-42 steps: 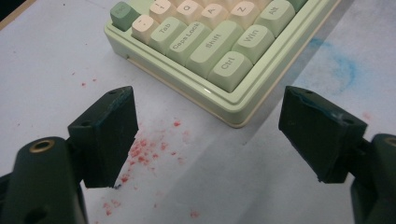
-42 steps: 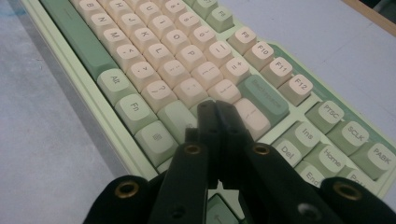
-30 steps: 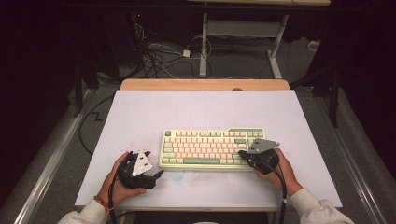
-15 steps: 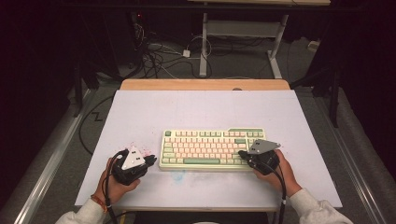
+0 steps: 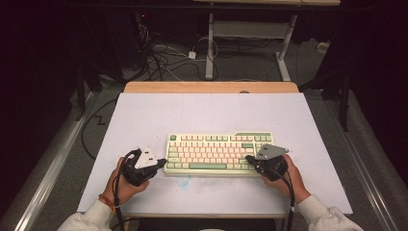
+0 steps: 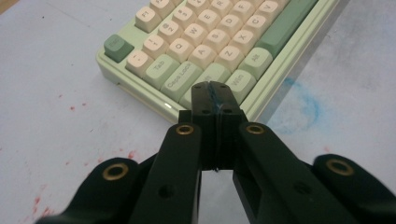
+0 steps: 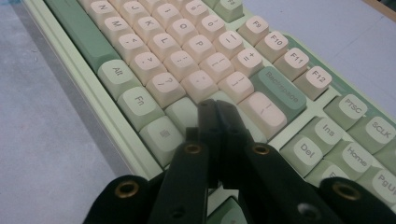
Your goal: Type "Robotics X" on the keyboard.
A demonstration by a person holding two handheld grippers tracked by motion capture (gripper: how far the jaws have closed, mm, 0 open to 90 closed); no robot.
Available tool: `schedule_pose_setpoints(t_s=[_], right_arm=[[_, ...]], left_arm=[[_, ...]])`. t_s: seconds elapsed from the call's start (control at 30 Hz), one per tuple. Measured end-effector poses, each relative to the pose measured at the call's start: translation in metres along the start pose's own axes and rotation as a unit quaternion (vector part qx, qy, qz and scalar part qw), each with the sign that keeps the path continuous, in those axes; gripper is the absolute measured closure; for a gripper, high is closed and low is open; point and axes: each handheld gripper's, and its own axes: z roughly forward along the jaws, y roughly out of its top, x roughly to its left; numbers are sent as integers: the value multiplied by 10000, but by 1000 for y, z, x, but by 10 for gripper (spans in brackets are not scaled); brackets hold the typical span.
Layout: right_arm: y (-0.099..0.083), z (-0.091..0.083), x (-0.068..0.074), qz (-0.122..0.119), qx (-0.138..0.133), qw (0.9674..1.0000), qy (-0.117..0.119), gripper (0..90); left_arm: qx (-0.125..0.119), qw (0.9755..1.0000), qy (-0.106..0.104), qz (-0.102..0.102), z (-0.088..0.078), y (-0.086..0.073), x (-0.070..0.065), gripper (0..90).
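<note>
The keyboard [image 5: 219,153] is cased in smooth pale-green plastic, with matt cream and green plastic keycaps. Around it, the bench [image 5: 159,115] is covered by a matt white sheet, stained red and blue beside the keyboard. Beyond the keyboard, a bare wood edge [image 5: 211,87] is seen.

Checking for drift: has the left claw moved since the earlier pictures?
Yes. The left claw, jaws just closed, moved toward the keyboard's left end.

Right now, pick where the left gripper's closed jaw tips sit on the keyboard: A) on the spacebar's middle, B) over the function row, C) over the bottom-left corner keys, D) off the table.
C: the left gripper points at the keyboard beside Caps Lock and Win.
</note>
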Motion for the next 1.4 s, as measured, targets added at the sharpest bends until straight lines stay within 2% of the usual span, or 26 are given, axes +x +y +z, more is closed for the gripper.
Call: schedule_pose_setpoints(t_s=[0.33, 0.77, 1.1, 1.4], right_arm=[[0, 0, 1, -15, -6, 10000, -24, 900], [0, 0, 2, -19, 18, 10000, -76, 900], [0, 0, 2, -19, 10, 10000, -70, 900], [0, 0, 2, -32, 7, 10000, -66, 900]], left_arm=[[48, 10000, -34, 65, 13, 14, -1, 874], [54, 9996, -118, 263, 25, 33, -2, 874], [139, 9985, -290, 447, 42, 47, -7, 874], [237, 9975, -410, 529, 55, 53, -11, 874]])
